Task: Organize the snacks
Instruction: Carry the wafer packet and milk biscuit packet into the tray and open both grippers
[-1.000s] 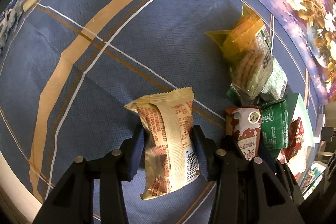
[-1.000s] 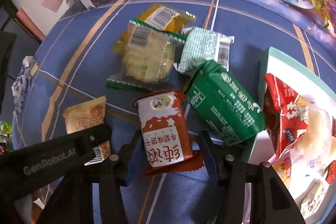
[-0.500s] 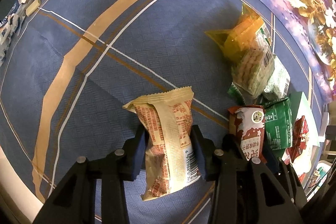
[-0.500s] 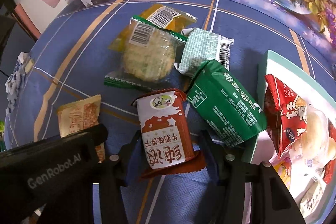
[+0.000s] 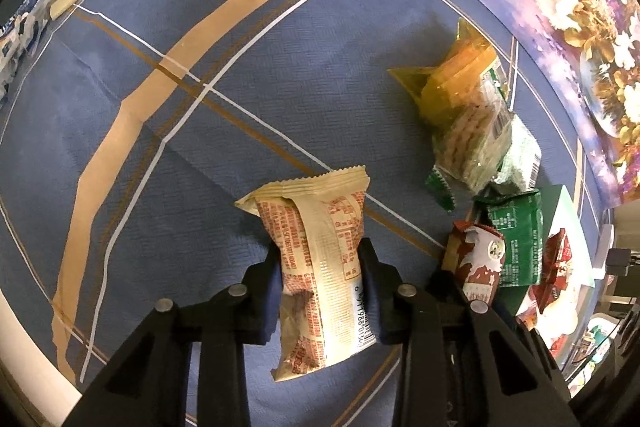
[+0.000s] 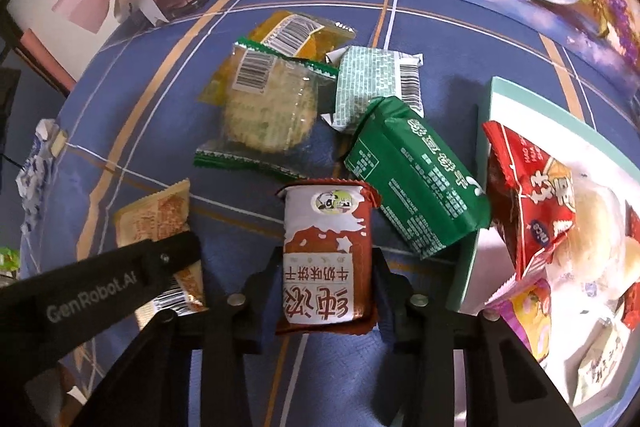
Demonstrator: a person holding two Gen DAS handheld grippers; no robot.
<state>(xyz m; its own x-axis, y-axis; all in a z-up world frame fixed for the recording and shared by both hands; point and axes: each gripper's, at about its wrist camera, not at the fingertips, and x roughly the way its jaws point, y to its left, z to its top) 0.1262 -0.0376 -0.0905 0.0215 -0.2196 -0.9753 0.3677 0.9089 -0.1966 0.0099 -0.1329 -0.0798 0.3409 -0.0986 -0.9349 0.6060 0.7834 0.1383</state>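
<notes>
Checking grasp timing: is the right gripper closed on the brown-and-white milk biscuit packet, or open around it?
Shut on it. The right gripper has just closed; both pads press the sides of the milk biscuit packet, which lies on the blue tablecloth.

Warm indoor light falls evenly across the blue surface, throwing soft shadows beside the wrappers and faint glare on the green pack, while fisheye distortion bends the stripes, black vignetting rings both views, and edges blur slightly.
</notes>
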